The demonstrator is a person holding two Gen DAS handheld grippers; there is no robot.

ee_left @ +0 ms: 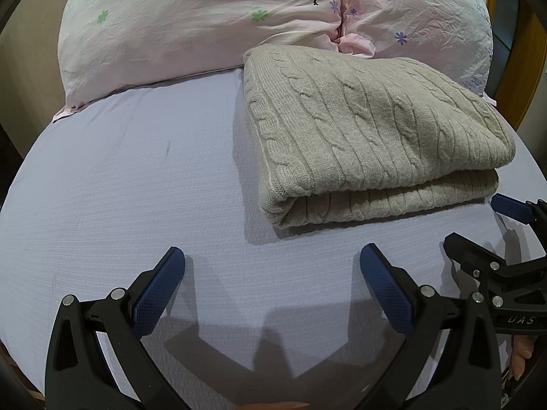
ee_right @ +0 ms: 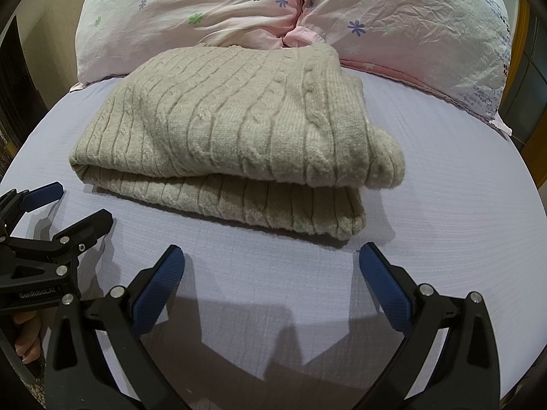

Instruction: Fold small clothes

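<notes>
my left hand-held gripper (ee_left: 272, 259) and right hand-held gripper (ee_right: 271, 256) gape wide, holding nothing; the folded sweater (ee_right: 225, 136) lies at twelve o'clock on the bed (ee_left: 136, 177).

A pink floral pillow (ee_left: 205, 27) rests on the lavender bedsheet (ee_left: 119, 188).

Beige cable-knit sweater (ee_right: 232, 130), lilac sheet (ee_right: 444, 239)

A lavender bed sheet (ee_left: 119, 188) meets pink floral pillows (ee_left: 171, 27) beside wooden trim (ee_right: 536, 130).
</notes>
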